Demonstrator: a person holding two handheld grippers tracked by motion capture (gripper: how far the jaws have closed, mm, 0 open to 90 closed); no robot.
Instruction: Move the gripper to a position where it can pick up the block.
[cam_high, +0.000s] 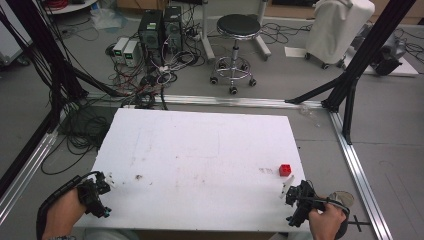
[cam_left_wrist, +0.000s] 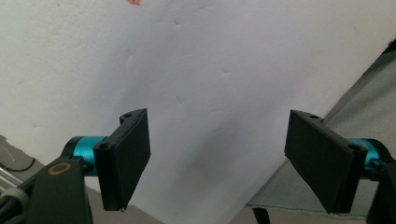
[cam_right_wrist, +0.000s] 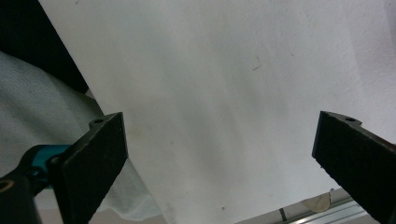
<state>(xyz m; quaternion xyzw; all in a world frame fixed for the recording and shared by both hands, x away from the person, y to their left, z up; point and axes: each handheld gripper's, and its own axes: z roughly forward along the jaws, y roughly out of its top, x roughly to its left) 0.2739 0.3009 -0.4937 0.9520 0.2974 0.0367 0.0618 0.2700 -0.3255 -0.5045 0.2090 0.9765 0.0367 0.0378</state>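
While the small red cube (cam_high: 285, 170) sat untouched near the right edge of the white foam-board table top (cam_high: 200, 150), just ahead of the right gripper (cam_high: 287, 190), the work looked to be at its approach stage: both grippers hung over the near edge with jaws spread wide and empty. Next, the right gripper would likely need to reach forward and straddle the cube. The high view showed the cube's place, with the left gripper (cam_high: 107, 180) well apart from it; each gripper view showed its jaws' gap plainly.

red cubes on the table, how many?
1. The red cube sits on the white table near its right edge, just ahead of the right gripper. Nothing on the table could hide another.
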